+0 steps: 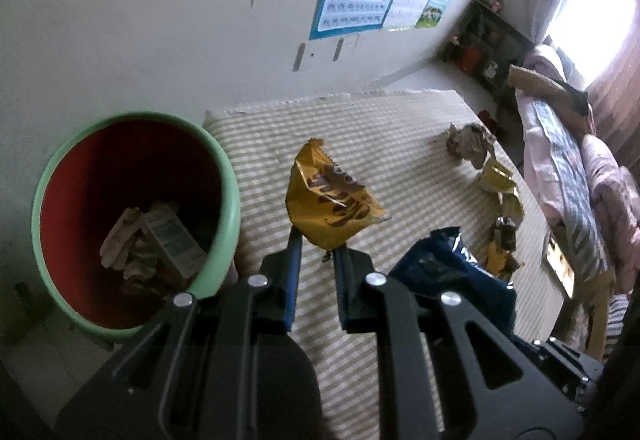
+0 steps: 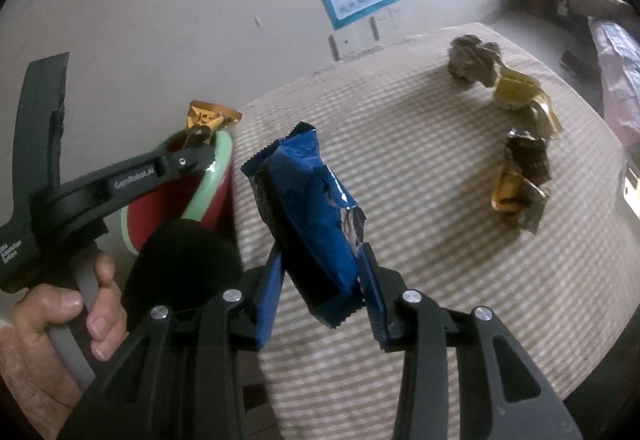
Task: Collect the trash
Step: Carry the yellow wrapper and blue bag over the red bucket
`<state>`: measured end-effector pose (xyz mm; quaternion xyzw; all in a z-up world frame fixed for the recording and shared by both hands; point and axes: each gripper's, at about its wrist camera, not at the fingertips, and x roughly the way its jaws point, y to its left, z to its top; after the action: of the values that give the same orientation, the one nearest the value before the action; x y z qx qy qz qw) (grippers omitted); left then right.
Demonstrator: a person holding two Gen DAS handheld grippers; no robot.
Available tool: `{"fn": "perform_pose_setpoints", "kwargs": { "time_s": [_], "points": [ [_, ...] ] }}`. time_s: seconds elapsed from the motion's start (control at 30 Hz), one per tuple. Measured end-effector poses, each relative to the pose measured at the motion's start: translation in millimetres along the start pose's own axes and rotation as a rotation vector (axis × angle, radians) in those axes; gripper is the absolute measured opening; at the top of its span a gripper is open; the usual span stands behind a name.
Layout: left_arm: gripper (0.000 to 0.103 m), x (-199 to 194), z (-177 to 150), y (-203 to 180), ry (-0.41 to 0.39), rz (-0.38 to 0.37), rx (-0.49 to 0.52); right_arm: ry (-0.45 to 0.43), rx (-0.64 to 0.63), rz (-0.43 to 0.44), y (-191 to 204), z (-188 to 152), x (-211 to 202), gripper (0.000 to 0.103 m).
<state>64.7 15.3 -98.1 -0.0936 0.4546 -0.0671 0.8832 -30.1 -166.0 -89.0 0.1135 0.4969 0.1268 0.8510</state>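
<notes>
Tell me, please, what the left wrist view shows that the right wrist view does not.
Only the left wrist view looks into the green bin, showing cartons and crumpled paper inside.

Only the right wrist view shows the person's hand on the left gripper's handle.

Both show the left gripper shut on the yellow wrapper, the right gripper shut on the blue packet, and the remaining trash on the striped cloth.
</notes>
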Motion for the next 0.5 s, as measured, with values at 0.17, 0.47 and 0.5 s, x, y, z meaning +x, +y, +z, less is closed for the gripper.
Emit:
{"fn": "perform_pose_setpoints", "kwargs": {
  "time_s": [0.17,0.47,0.5],
  "points": [
    [0.015,-3,2,11,-0.012,0.011,-0.029,0.003,-0.023,0.018,13,7,6,0.037],
    [0.015,-7,6,41,-0.029,0.027,-0.095,0.011,-0.072,0.033,37,16,15,0.037],
    [0.015,-7,6,44,-0.032,0.029,-0.103,0.013,-0.078,0.033,39,17,16,0.037]
  ]
}}
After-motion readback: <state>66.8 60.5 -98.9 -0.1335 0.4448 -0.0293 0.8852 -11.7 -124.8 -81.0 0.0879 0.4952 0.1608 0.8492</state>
